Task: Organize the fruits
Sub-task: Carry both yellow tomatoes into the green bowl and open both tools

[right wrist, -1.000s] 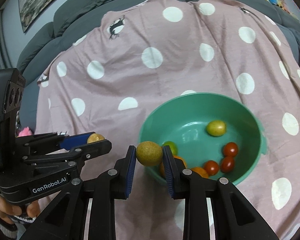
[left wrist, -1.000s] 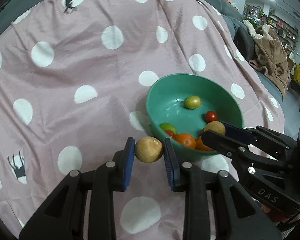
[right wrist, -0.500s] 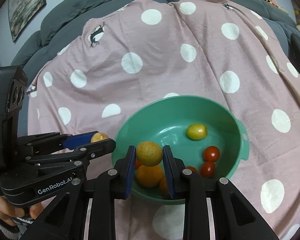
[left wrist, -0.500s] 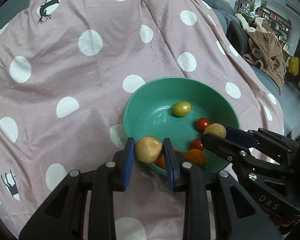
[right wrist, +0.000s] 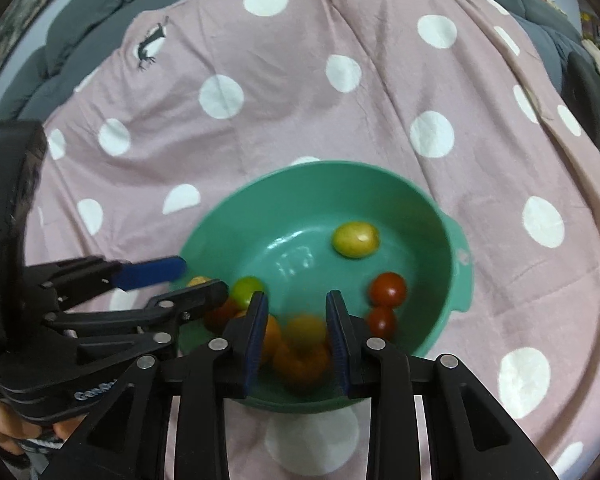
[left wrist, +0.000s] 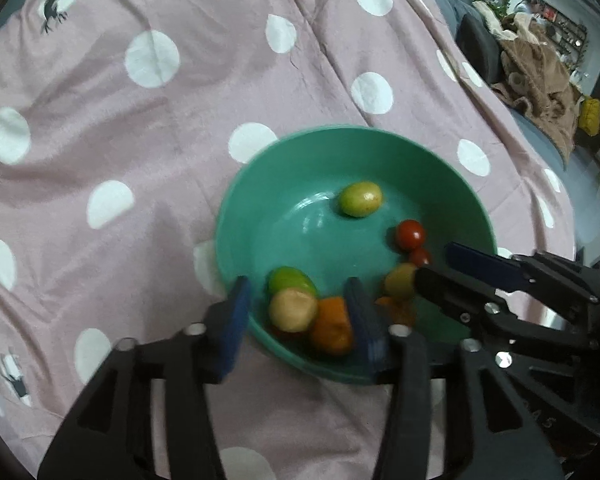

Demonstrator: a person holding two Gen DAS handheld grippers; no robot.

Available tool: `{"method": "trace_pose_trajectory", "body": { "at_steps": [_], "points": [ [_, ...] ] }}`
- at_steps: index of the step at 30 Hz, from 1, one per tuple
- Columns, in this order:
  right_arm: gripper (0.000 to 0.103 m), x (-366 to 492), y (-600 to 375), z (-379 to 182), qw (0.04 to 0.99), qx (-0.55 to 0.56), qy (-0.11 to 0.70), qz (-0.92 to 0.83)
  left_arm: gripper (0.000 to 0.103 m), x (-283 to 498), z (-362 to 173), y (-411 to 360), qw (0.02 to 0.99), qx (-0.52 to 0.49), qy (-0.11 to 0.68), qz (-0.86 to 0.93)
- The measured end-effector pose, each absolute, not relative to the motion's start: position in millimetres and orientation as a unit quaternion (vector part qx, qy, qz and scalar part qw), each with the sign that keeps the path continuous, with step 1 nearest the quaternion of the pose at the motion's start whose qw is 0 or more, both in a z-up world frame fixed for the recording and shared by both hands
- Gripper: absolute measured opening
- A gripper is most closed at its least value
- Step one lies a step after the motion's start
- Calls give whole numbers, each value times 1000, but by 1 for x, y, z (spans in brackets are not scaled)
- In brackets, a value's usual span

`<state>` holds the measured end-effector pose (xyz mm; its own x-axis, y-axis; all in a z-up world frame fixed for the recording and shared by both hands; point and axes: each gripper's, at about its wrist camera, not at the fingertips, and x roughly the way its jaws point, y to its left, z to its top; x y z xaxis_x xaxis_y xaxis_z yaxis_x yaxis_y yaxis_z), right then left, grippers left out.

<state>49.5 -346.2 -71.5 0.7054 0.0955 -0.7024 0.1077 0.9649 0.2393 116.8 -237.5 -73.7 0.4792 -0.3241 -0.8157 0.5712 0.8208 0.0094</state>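
Note:
A green bowl (left wrist: 260, 184) sits on the pink dotted cloth and holds a yellow-green fruit (left wrist: 359, 199), red tomatoes (left wrist: 410, 234), a green fruit (left wrist: 290, 279) and orange fruits (left wrist: 332, 326). My left gripper (left wrist: 296, 320) is open over the bowl's near rim; a tan round fruit (left wrist: 293, 309) lies loose between its fingers. My right gripper (right wrist: 297, 330) is open over the bowl (right wrist: 440, 208); a blurred yellow fruit (right wrist: 306, 330) is between its fingers, not touching them. The right gripper shows in the left wrist view (left wrist: 432, 276).
The pink cloth with white dots (left wrist: 148, 80) covers a soft surface around the bowl. A grey sofa back (right wrist: 80, 36) lies behind. A brown blanket (left wrist: 540, 76) lies on furniture at the far right.
Both grippers moved forward over the bowl and opened. Each let go of its round fruit, which dropped among the fruits in the bowl.

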Motion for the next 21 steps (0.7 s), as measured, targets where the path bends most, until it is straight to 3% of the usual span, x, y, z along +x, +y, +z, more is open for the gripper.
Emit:
{"method": "trace_pose_trajectory", "body": {
  "at_steps": [1, 2, 4, 7, 21],
  "points": [
    [31, 48, -349, -70, 913, 132, 385, -10, 81, 117, -70, -237, 853, 148, 434, -249],
    [31, 46, -352, -67, 913, 133, 385, -15, 91, 118, -65, -235, 857, 146, 431, -240],
    [35, 40, -358, -59, 913, 138, 383, -22, 102, 117, -52, -225, 856, 114, 433, -257],
    [42, 34, -363, -44, 913, 129, 386, -30, 102, 109, -34, -219, 861, 109, 422, -263],
    [43, 19, -354, 31, 919, 65, 388, -20, 102, 93, 42, -214, 881, 122, 383, -249]
  ]
}}
